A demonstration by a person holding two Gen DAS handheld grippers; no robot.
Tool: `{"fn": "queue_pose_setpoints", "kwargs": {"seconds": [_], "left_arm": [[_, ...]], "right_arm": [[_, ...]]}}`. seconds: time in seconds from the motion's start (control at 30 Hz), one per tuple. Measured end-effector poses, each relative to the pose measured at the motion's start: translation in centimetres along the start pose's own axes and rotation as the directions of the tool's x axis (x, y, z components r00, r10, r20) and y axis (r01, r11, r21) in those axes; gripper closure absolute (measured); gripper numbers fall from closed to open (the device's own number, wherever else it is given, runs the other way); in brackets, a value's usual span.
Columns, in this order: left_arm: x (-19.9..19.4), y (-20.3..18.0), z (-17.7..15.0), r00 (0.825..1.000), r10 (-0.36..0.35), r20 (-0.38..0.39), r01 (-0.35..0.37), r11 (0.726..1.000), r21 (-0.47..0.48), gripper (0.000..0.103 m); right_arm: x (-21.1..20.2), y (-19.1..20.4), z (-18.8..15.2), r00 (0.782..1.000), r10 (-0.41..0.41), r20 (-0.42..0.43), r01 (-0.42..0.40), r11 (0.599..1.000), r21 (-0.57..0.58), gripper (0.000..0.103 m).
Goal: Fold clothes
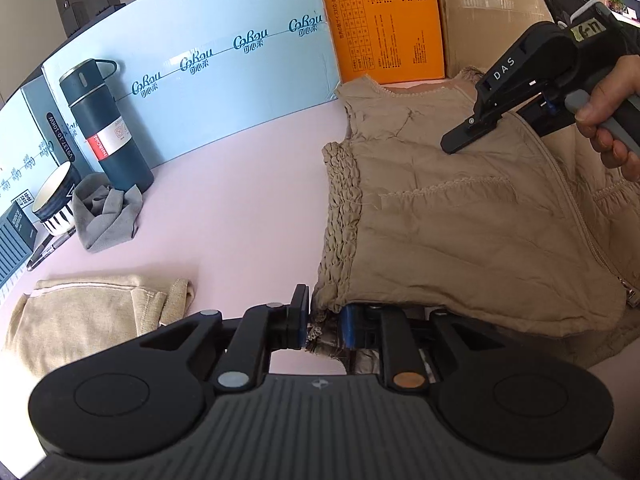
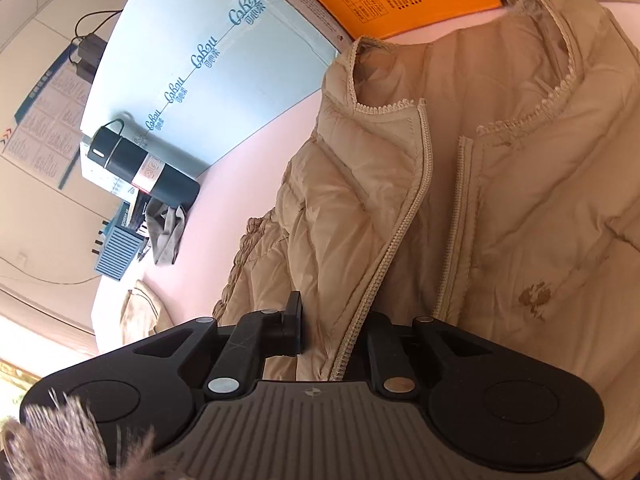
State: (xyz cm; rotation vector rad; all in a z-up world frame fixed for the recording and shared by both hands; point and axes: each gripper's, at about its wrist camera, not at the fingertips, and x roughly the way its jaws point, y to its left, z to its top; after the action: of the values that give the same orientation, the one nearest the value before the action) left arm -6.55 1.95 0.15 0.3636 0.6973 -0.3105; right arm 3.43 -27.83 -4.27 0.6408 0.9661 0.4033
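Note:
A tan quilted jacket [image 1: 460, 224] lies on the pink table [image 1: 240, 200], its front zipper [image 2: 404, 216] open. My left gripper [image 1: 324, 330] is at the jacket's near left corner, shut on the gathered elastic hem [image 1: 340, 216]. In the left wrist view my right gripper [image 1: 460, 140], held by a hand [image 1: 612, 120], sits over the jacket's upper part. In the right wrist view the right gripper [image 2: 336, 338] is shut on the zipper edge of the left front panel [image 2: 344, 208]. That fabric hides its right finger.
A folded beige garment [image 1: 88, 316] lies at the near left. A dark bottle [image 1: 106, 120], a bowl [image 1: 56, 200] and a grey cloth [image 1: 108, 212] stand at the far left. Blue [image 1: 224, 72], orange [image 1: 384, 20] and cardboard [image 1: 492, 8] boxes line the back.

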Motion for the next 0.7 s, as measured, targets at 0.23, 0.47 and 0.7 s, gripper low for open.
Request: {"fn": "queue_pose_setpoints", "kwargs": {"seconds": [0.23,0.47,0.7], "left_arm": [[0.1,-0.4,-0.4,0.998,0.008,-0.059,-0.007,1.0,0.012,0.073],[-1.8,0.6,-1.9,0.998,0.008,-0.068,-0.007,1.0,0.017,0.062],[-2.9,2.5,-2.1,0.99,0.093,-0.109,-0.095,0.995,-0.011,0.056]], "right_arm": [[1.4,1.5,0.9,1.0,-0.021,-0.006,0.021,0.998,-0.067,0.091],[2.0,0.1,0.6,0.998,-0.047,-0.038,0.045,0.998,-0.045,0.093],[1.9,-0.1,0.5,0.999,-0.035,-0.037,0.033,0.998,-0.049,0.093]]}}
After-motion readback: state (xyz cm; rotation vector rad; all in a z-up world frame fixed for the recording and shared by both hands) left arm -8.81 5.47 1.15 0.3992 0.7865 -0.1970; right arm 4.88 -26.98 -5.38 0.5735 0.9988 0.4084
